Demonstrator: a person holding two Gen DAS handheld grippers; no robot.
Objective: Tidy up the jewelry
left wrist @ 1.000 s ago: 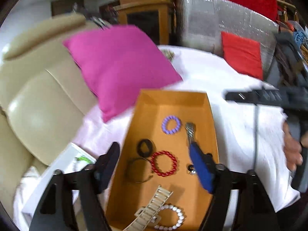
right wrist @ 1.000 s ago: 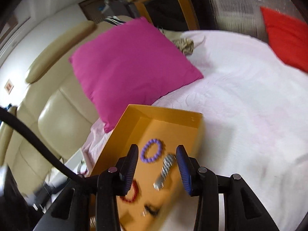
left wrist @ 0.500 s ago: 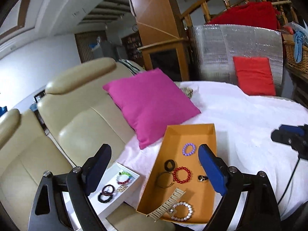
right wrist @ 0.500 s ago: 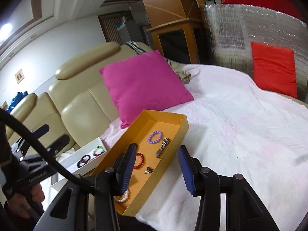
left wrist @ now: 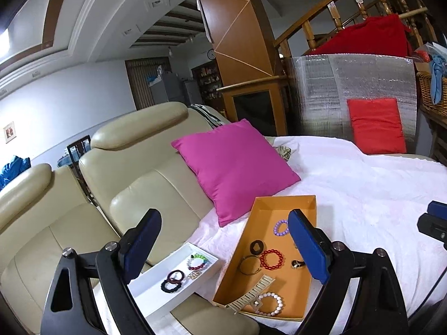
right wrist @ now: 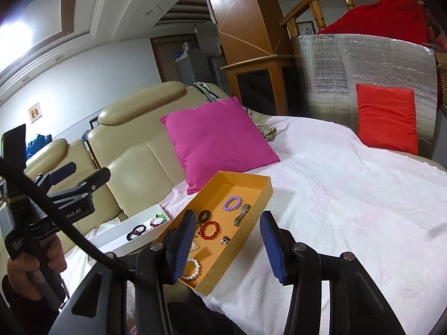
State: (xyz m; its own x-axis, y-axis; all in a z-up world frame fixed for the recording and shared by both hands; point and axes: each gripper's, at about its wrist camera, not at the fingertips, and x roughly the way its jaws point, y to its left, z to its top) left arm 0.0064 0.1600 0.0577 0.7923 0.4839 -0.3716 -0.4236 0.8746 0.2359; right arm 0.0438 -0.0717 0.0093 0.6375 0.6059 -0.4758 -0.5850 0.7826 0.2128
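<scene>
1. Your left gripper [left wrist: 223,245] and right gripper [right wrist: 227,244] both stand parted, holding nothing.
2. The silver metal watch band [right wrist: 242,211] lies in the orange cardboard tray [right wrist: 268,188], lengthwise, ahead of and below your right jaws; that hand looks nearer.

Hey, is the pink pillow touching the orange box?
Apart. The right wrist view shows a strip of white bedspread between the pink pillow and the far rim of the orange box.
</scene>
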